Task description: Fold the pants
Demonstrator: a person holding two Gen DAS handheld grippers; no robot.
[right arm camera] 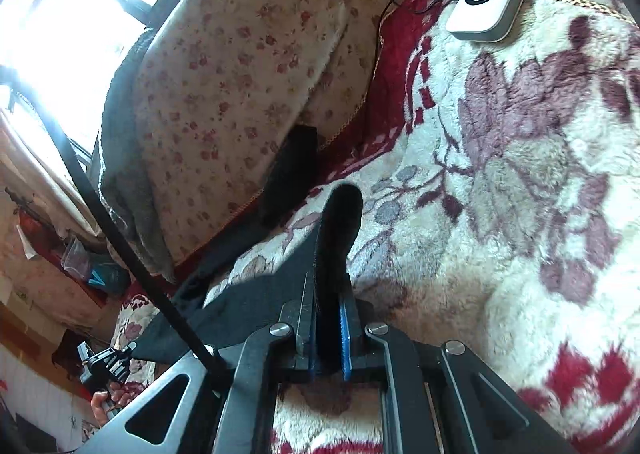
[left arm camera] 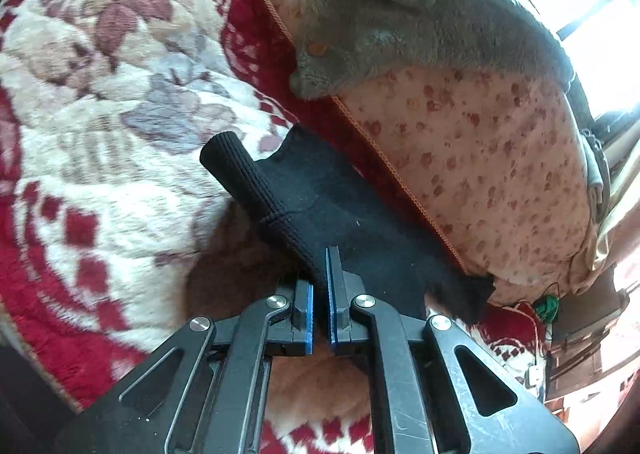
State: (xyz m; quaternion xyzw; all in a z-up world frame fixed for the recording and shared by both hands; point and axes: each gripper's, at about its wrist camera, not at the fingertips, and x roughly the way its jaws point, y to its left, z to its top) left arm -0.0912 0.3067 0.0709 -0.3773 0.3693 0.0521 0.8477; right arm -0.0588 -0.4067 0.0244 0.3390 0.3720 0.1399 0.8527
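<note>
Evidently both grippers — left gripper (left arm camera: 320, 274) and right gripper (right arm camera: 326, 310) — have their jaws clamped on the black pants (left arm camera: 320, 198), held low in each frame above the floral blanket (left arm camera: 120, 94), so carry the edges level and together, keeping tension even.
</note>
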